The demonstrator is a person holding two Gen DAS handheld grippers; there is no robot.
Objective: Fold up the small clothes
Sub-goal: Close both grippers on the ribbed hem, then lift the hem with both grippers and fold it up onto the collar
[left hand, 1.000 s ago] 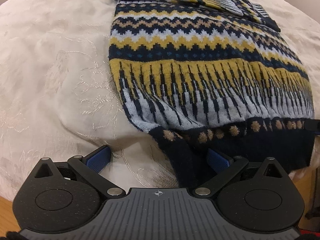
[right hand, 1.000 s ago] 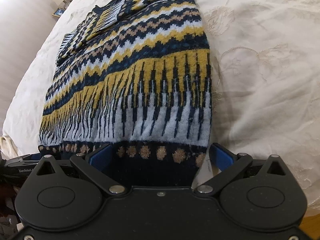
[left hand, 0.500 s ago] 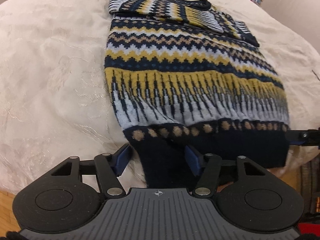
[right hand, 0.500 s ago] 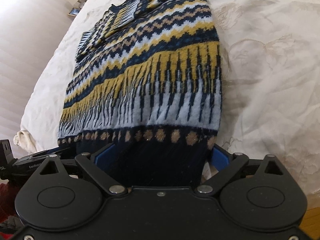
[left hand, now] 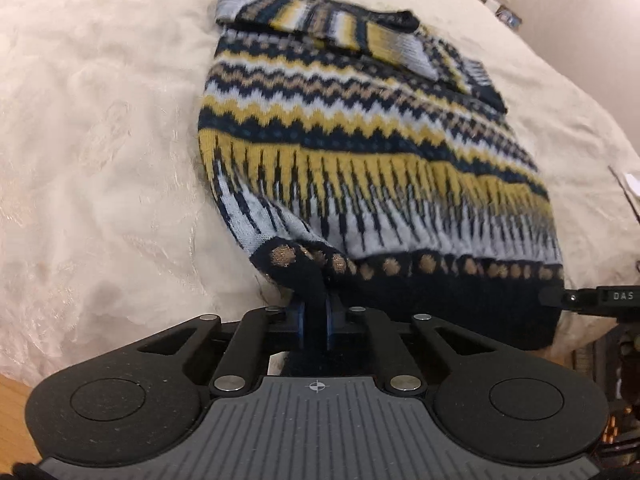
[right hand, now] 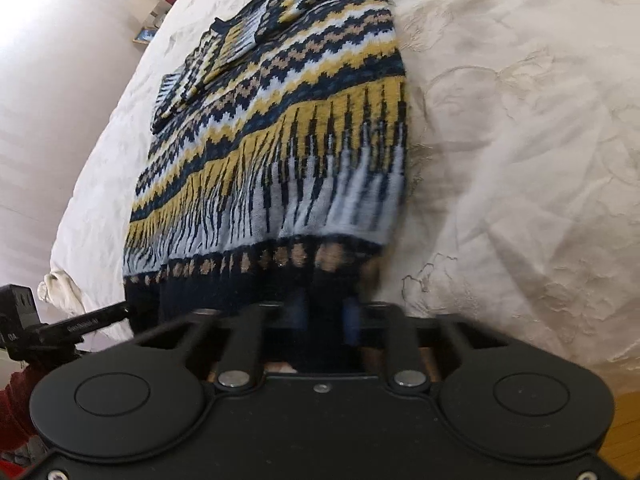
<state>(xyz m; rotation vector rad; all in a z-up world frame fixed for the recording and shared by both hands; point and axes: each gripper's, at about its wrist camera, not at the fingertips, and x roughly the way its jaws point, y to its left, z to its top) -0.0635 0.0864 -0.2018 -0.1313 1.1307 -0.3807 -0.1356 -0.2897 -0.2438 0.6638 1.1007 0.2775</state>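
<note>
1. The sweater (left hand: 360, 160) lies flat on a cream bedspread (left hand: 100, 140). It has zigzag bands of dark blue, yellow, tan and pale blue. Its dark hem with tan dots is at the near edge of the bed, and its neck is at the far end.

2. The sleeves are folded across the far part of the sweater.

3. The left gripper (left hand: 315, 316) is pinching the near left corner of the dark hem. Its blue pads are squeezed nearly together, with a thin fold of the knit between them. The corner is bunched up and pulled a little off the bedspread.

4. The right gripper (right hand: 326, 316) is pinching the near right corner of the hem. Its blue pads are close together, with a thicker bit of dark knit between them. This part of the picture is blurry.

5. Each tool shows up at the side of the other one's view, at the far end of the hem.

6. In the left view, the letters "DAS" show in white on the side of the right gripper. The left gripper has some small pale writing on its side in the right view, but it is too blurry to read.

7. A little wooden floor (right hand: 624, 420) shows at the near right.
</note>
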